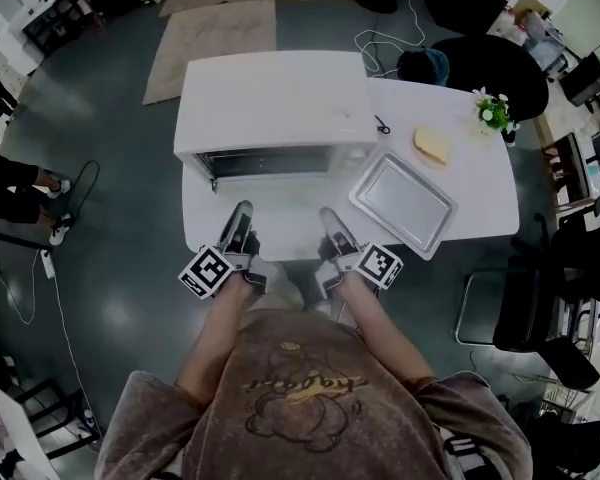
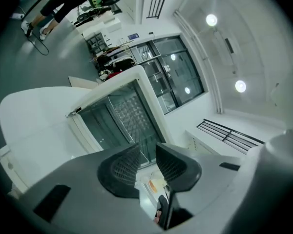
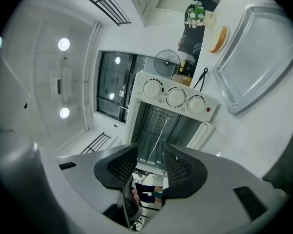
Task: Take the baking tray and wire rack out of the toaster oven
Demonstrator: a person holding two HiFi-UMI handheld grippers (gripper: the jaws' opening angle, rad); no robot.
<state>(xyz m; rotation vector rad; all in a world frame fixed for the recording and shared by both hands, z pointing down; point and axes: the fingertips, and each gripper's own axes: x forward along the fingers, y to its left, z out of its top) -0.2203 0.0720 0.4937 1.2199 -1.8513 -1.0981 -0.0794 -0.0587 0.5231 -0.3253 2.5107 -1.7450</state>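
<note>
A white toaster oven (image 1: 275,108) stands on the white table (image 1: 480,193), its glass door (image 2: 100,130) folded down toward me. The wire rack (image 3: 158,123) shows as a grid inside the cavity, and again in the left gripper view as the rack (image 2: 129,106). The silver baking tray (image 1: 402,203) lies empty on the table to the right of the oven; the right gripper view catches this tray (image 3: 256,57) at the upper right. My left gripper (image 1: 238,226) and right gripper (image 1: 332,228) hover side by side before the door. The left gripper (image 2: 147,147) and right gripper (image 3: 151,147) both stand open and empty.
A piece of bread (image 1: 432,145), a small flower pot (image 1: 493,113) and a small black item (image 1: 381,126) sit at the table's back right. A black chair (image 1: 485,63) stands behind the table. Someone's legs (image 1: 20,183) show at the left, and a rug (image 1: 215,38) lies beyond.
</note>
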